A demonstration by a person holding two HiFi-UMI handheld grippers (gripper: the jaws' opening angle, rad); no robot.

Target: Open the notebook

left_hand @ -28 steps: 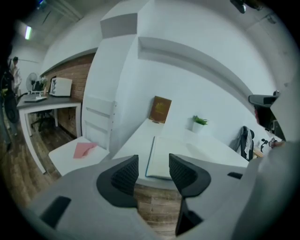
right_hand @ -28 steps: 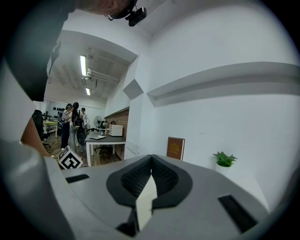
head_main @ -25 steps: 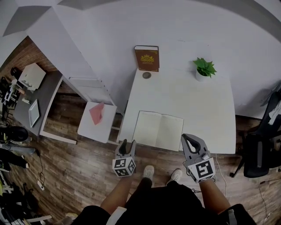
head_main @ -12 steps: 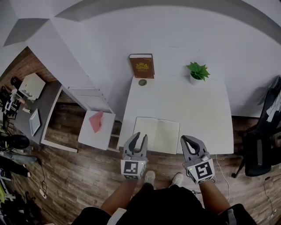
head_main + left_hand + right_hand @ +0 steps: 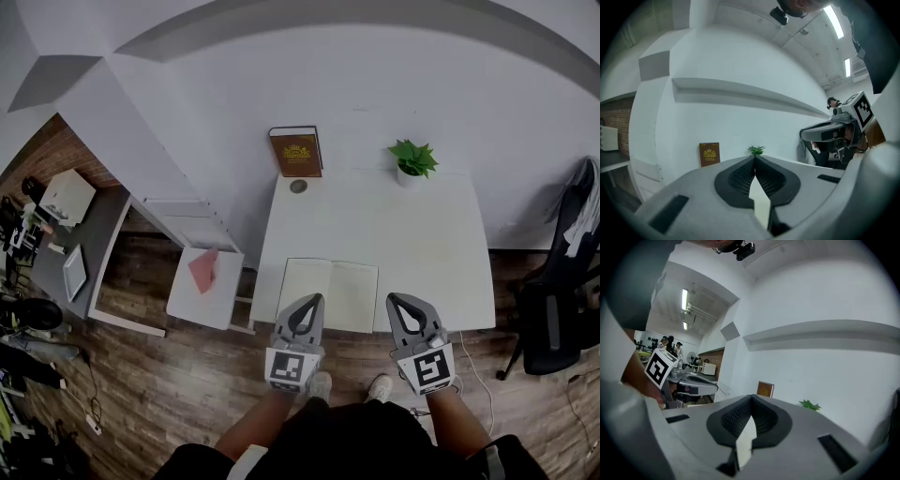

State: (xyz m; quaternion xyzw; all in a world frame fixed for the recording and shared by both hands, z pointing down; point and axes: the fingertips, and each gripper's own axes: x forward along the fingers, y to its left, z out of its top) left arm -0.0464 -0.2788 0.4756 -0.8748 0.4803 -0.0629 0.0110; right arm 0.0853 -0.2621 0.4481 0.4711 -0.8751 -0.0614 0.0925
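The notebook (image 5: 328, 292) lies open on the white table (image 5: 422, 244), both cream pages flat, close to the near edge. My left gripper (image 5: 314, 300) hovers at that edge over the notebook's near margin, shut with nothing between its jaws; in the left gripper view its tips (image 5: 753, 159) meet. My right gripper (image 5: 398, 300) hangs just right of the notebook, also shut and empty, its tips (image 5: 751, 399) touching. Neither gripper touches the notebook.
A brown book (image 5: 296, 152) leans on the wall at the table's far left, a small round object (image 5: 298, 187) before it. A potted plant (image 5: 410, 159) stands far right. A low white side table (image 5: 204, 272) is left; a dark chair (image 5: 553, 328) right.
My left gripper rose from below the table's left corner, swung right beside the right gripper, and its jaws went from open to shut. The right gripper barely moved.
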